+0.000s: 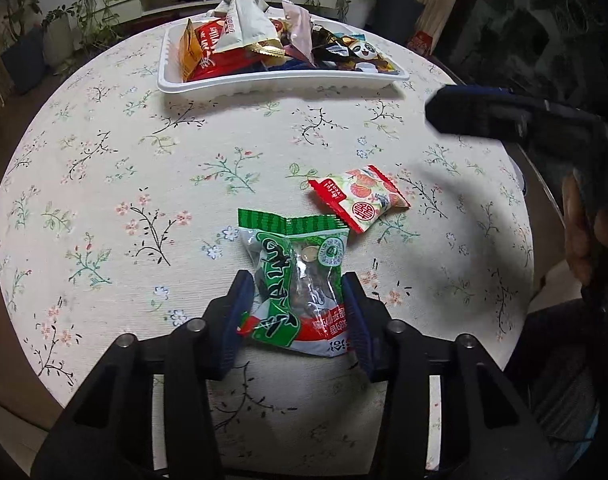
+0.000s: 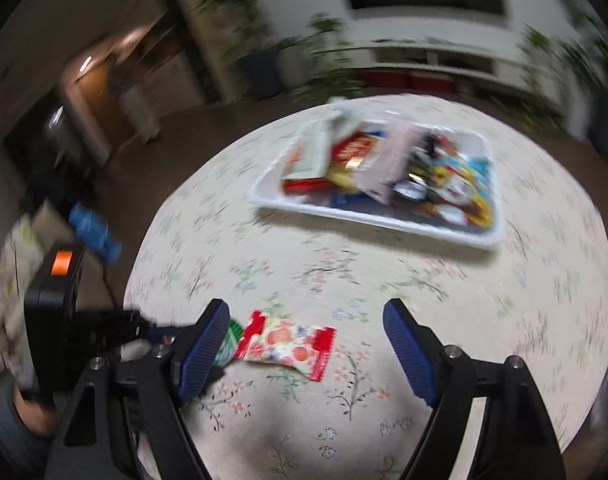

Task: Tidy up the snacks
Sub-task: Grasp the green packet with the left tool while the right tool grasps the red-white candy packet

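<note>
A green snack packet (image 1: 293,280) is clamped between the blue pads (image 1: 239,312) of the left tool (image 1: 295,308), both pads pressed against its crinkled sides; the packet's lower part lies between the jaws while its green striped top edge reaches out past the fingertips over the tabletop (image 1: 103,152), which is covered by a floral cloth. Whether the packet is lifted clear of the cloth cannot be told. Just beside it, toward the right, a red-and-white snack packet (image 1: 360,198) printed with fruit lies flat on the cloth, touching neither tool.

The right tool (image 2: 308,320) is seen with its jaws spread wide and nothing between them; the same red-and-white packet (image 2: 291,346) lies on the cloth below the gap, nearer the left finger. In the left wrist view this tool (image 1: 484,112) appears as a dark blurred shape at the right edge, with a hand (image 1: 584,236) behind it.

At the far side of the tabletop a white tray (image 1: 279,84) is filled with assorted wrapped snacks (image 1: 263,40), several standing on edge. Potted plants (image 1: 91,12) are visible beyond the tabletop.
</note>
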